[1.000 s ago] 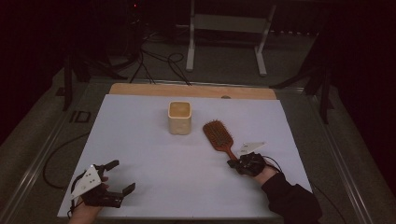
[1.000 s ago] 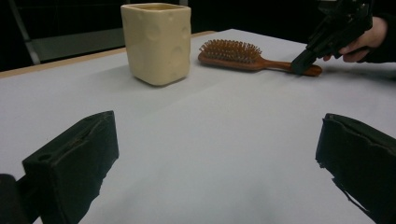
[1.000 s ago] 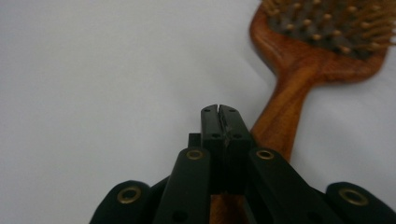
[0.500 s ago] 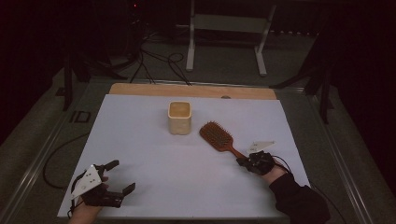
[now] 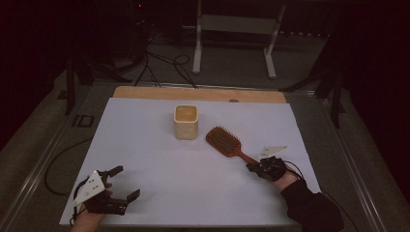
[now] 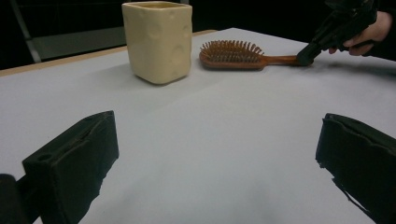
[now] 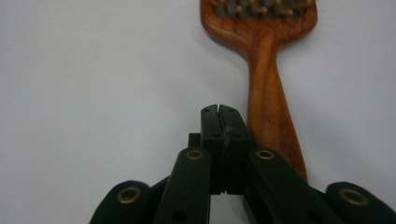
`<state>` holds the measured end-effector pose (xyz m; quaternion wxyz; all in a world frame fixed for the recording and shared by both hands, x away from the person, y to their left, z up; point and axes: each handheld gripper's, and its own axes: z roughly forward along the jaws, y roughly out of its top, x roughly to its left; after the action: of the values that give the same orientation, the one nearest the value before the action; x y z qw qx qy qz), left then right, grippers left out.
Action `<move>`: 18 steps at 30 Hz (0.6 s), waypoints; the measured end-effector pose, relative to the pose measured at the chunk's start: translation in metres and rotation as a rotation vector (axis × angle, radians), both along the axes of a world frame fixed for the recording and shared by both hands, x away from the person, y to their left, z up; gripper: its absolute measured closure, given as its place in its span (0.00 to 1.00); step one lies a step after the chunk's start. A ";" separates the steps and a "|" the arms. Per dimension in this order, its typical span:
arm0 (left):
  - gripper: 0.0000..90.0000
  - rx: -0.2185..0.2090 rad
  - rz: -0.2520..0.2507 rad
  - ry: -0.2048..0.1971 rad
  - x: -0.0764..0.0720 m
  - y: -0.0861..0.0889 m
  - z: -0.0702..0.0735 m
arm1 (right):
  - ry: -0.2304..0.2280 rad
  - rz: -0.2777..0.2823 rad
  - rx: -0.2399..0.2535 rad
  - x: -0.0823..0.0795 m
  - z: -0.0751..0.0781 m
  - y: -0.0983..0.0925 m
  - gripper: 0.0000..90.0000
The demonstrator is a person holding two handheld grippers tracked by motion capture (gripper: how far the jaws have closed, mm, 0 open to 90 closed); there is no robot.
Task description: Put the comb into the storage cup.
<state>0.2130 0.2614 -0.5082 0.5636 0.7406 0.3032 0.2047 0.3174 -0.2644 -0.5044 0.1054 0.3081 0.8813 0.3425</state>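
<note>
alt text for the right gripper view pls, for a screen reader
The right gripper, its two black jaws shut together with nothing between them, lies beside the handle of a wooden hairbrush on a white table. The handle runs up the jaws' right side to the bristled head at the top edge.

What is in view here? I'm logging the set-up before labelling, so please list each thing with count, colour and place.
hairbrush: one, reddish-brown wood, bristles up, right of centre on the sheet, handle toward the right gripper.
cup: one, cream, squarish, upright, centre of the sheet, left of the hairbrush and apart from it.
sheet: one, white, covers most of the table.
table: one, a tan wooden strip bare along its far edge.
stand: one, pale metal, on the floor beyond the table.
cables: several, black, on the floor beyond the table.
left gripper: one, black, near left corner, jaws open.
right gripper: one, black, jaws shut beside the hairbrush handle, not around it.
</note>
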 end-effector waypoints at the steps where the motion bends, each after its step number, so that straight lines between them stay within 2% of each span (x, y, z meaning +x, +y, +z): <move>1: 0.00 0.001 -0.001 0.000 0.000 0.000 0.000 | -0.003 0.001 0.001 0.000 0.002 0.000 1.00; 7: 0.00 -0.001 0.000 0.000 0.000 0.000 0.000 | -0.024 0.010 -0.002 -0.001 0.010 0.001 1.00; 12: 0.00 0.000 0.000 0.000 0.000 0.000 0.000 | -0.052 0.004 -0.007 0.002 0.027 -0.002 1.00; 16: 0.00 0.001 -0.001 0.001 0.000 0.000 0.000 | -0.059 -0.003 -0.007 0.004 0.032 -0.004 0.98; 18: 0.00 0.000 0.000 0.001 0.000 0.000 0.000 | -0.073 -0.006 -0.017 0.008 0.042 -0.006 0.96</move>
<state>0.2132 0.2614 -0.5085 0.5634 0.7408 0.3034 0.2044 0.3258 -0.2700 -0.4629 0.1410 0.2971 0.8789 0.3454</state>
